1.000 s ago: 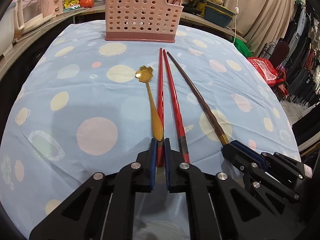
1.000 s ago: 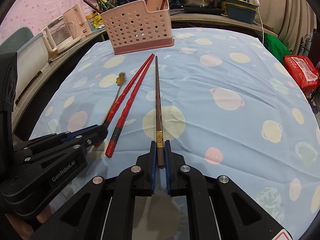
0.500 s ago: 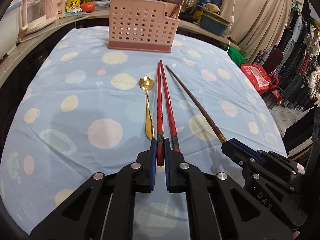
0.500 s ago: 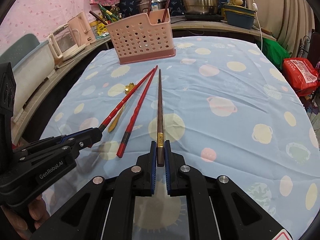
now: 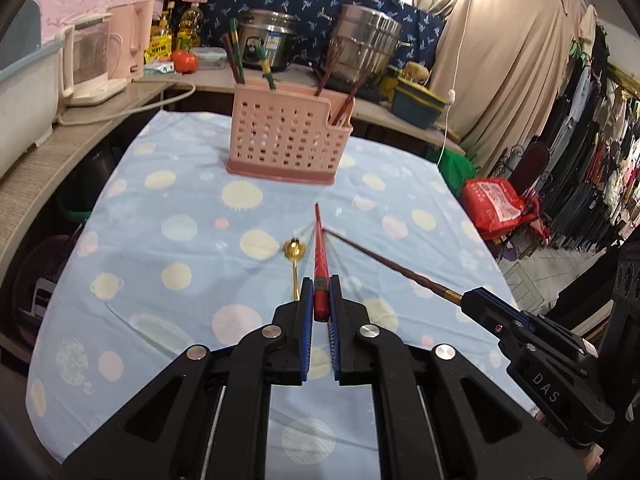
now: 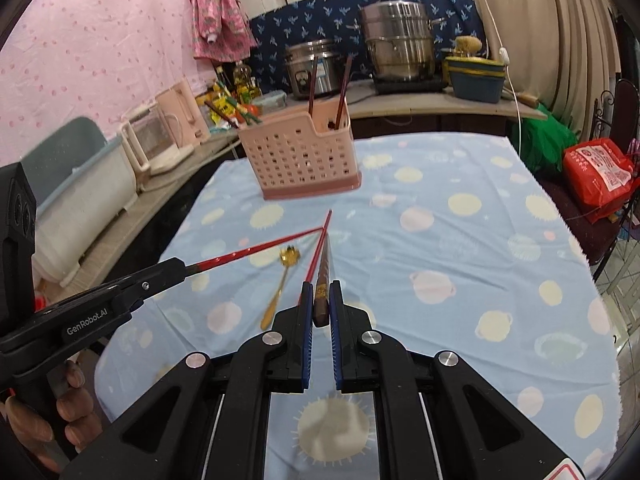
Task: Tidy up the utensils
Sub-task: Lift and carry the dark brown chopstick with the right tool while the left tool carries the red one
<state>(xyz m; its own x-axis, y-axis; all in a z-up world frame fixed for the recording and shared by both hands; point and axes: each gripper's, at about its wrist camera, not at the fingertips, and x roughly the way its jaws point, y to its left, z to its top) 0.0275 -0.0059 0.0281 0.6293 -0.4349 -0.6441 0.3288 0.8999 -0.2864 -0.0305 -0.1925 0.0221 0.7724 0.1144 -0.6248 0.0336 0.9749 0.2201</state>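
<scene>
The left tool [image 5: 320, 300] is clamped on a red chopstick [image 5: 320, 256], the right tool [image 6: 321, 306] on a brown chopstick [image 6: 323, 276], both lifted off the desk [image 5: 168, 200]. A second red chopstick [image 6: 316, 256] and gold spoon [image 6: 280, 284] lie before the pink basket [image 5: 284, 140].
</scene>
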